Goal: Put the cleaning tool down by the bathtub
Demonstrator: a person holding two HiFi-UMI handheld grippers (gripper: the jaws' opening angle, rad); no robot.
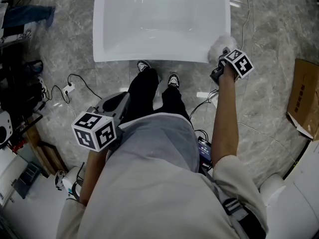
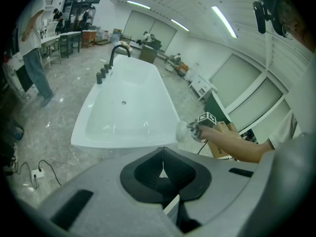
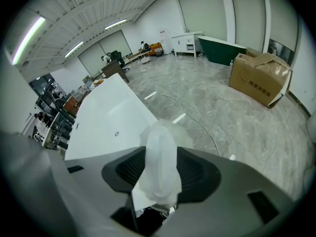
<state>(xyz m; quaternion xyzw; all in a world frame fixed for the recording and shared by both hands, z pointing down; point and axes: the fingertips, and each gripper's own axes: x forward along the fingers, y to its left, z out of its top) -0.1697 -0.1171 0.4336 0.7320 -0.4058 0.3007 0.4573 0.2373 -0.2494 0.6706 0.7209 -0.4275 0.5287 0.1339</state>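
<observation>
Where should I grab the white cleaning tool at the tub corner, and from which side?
Probably take the cleaning tool by its smooth narrow handle, from the near side, angled down: it points back between the open right tongs, and the fluffy head sits at the bathtub corner.

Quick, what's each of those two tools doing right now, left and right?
Left tool: closed, nothing in it.
Right tool: open, jaws wide; the white cleaning item stands between them, apparently not squeezed.

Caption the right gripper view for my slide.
Translucent white cleaning tool between the right hand-held gripper's open jaws, by the bathtub.
</observation>
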